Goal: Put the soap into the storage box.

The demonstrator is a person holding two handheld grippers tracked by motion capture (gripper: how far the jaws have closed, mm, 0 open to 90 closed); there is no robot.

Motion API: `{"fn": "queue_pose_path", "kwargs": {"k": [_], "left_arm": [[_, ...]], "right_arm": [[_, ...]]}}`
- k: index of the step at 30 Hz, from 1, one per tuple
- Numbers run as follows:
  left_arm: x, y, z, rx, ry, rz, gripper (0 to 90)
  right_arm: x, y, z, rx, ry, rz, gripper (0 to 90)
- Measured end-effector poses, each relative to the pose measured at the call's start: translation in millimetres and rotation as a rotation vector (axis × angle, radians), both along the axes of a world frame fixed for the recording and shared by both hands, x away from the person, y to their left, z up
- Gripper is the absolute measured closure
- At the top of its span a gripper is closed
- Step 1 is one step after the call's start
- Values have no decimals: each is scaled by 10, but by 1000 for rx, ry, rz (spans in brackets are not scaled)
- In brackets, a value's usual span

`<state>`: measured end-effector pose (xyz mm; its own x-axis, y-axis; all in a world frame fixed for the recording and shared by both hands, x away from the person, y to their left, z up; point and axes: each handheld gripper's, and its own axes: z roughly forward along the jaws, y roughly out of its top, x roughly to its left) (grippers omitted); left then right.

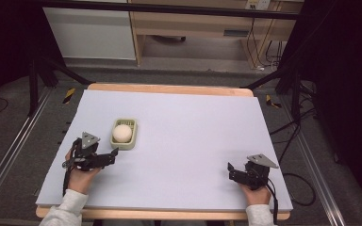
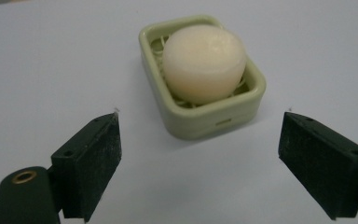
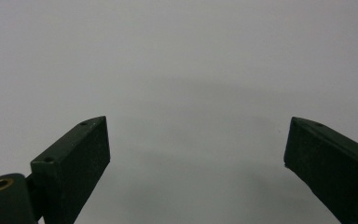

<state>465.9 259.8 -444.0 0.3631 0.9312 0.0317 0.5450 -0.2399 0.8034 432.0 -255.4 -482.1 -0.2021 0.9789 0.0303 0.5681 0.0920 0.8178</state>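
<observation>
A pale green soap dish [image 1: 132, 140] [image 2: 251, 100] sits on the white mat, left of centre, with a round cream soap [image 1: 122, 133] [image 2: 204, 61] resting in it. My left gripper [image 1: 111, 155] [image 2: 200, 135] is open just in front and to the left of the dish, its jaws wide apart and pointing at it, touching nothing. My right gripper [image 1: 231, 169] [image 3: 196, 140] rests near the front right of the mat, open, with bare mat between its jaws.
The white mat [image 1: 193, 136] covers a wooden table [image 1: 169, 88]. Black frame posts and cables stand at both sides, and a desk and cabinet lie beyond the far edge.
</observation>
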Motion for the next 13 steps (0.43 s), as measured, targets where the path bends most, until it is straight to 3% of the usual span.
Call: {"fn": "queue_pose_path", "kwargs": {"k": [7, 13], "left_arm": [[-57, 114, -187, 65, 9, 29, 122], [-100, 215, -226, 38, 23, 51, 108]], "right_arm": [[-35, -28, 13, 9, -4, -5, 76], [-41, -69, 12, 11, -1, -17, 76]]}}
